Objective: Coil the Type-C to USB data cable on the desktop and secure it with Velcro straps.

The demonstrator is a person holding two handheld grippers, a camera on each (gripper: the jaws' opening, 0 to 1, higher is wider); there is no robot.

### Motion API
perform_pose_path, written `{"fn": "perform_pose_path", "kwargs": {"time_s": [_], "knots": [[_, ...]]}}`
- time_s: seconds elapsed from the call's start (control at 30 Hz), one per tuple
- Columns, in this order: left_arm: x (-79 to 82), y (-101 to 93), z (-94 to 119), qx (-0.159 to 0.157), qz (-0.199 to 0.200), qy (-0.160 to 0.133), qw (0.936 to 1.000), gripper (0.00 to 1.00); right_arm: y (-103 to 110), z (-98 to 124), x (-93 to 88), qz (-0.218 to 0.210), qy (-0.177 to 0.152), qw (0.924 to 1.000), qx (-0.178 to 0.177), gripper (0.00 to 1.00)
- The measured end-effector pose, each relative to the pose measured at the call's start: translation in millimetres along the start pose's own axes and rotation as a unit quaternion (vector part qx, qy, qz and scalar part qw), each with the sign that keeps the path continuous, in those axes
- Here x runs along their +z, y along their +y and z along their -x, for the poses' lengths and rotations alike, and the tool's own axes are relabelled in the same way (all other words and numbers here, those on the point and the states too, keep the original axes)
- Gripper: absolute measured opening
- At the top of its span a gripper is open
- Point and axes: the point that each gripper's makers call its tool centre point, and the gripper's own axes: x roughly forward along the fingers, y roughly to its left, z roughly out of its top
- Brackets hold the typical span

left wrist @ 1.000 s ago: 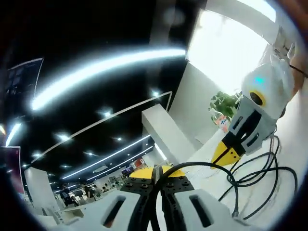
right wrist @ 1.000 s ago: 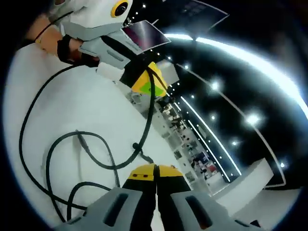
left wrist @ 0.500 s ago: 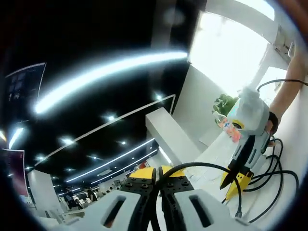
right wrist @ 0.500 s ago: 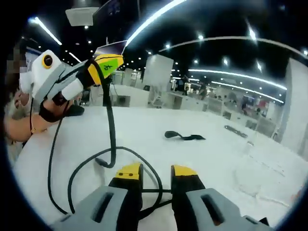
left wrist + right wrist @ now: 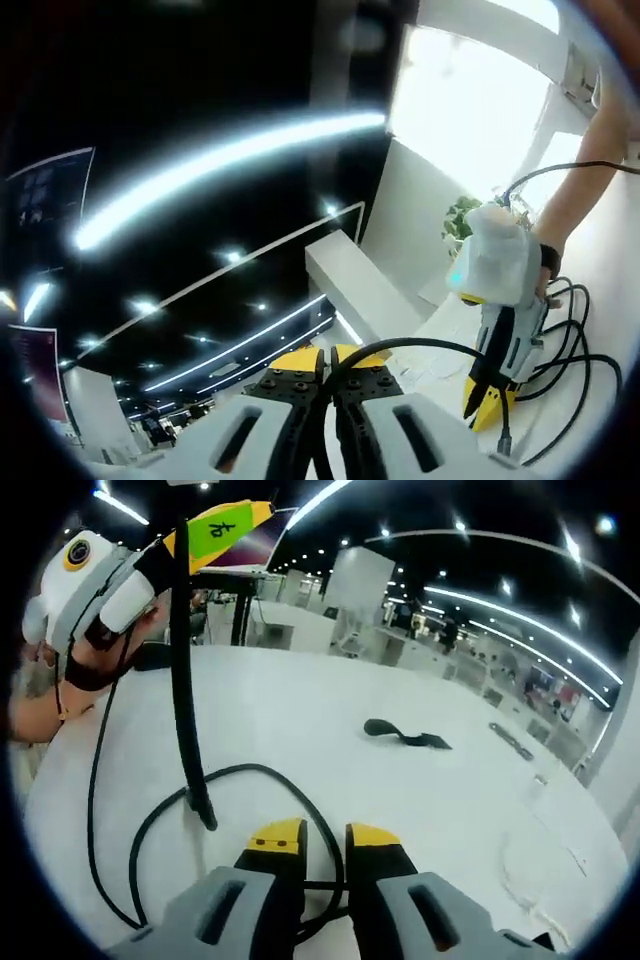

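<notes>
In the left gripper view my left gripper (image 5: 320,362) is shut on the black data cable (image 5: 420,345), which arcs right from its yellow tips toward loose loops (image 5: 570,365) on the white table. The right gripper (image 5: 487,408) hangs beside those loops. In the right gripper view the left gripper (image 5: 225,525) holds the cable (image 5: 183,680) high, and one plug end (image 5: 206,818) dangles just above the table. My right gripper (image 5: 326,838) is open with a narrow gap, and a cable loop (image 5: 334,862) runs between its jaws. A black Velcro strap (image 5: 402,736) lies farther out on the table.
The white table (image 5: 300,720) stretches wide around the strap. A person's hand and forearm (image 5: 50,705) hold the left gripper at the left edge. Desks and screens stand beyond the far table edge. A white wall and a plant (image 5: 462,215) lie behind the right gripper.
The right gripper's jaws have narrowed around the cable loop. The left gripper has lifted the cable higher, so the hanging length is straighter. The right gripper view has shifted slightly.
</notes>
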Motion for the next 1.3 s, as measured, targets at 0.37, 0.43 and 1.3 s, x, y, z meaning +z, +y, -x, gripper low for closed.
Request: {"fn": "perform_pose_path", "kwargs": {"time_s": [0.37,0.43,1.3], "knots": [[-2.1,1.3,0,0.001,0.007,0.005,1.0000,0.04,23,4,8.6,0.180,0.008,0.9836,-0.004,0.00],[-2.1,0.2,-1,-0.001,0.007,0.005,1.0000,0.04,24,6,10.2,0.210,-0.004,0.9773,-0.027,0.00],[-8.0,3.3,0,0.010,-0.002,0.017,0.9998,0.04,19,-1,-2.8,0.076,0.098,0.9881,0.092,0.03]]}}
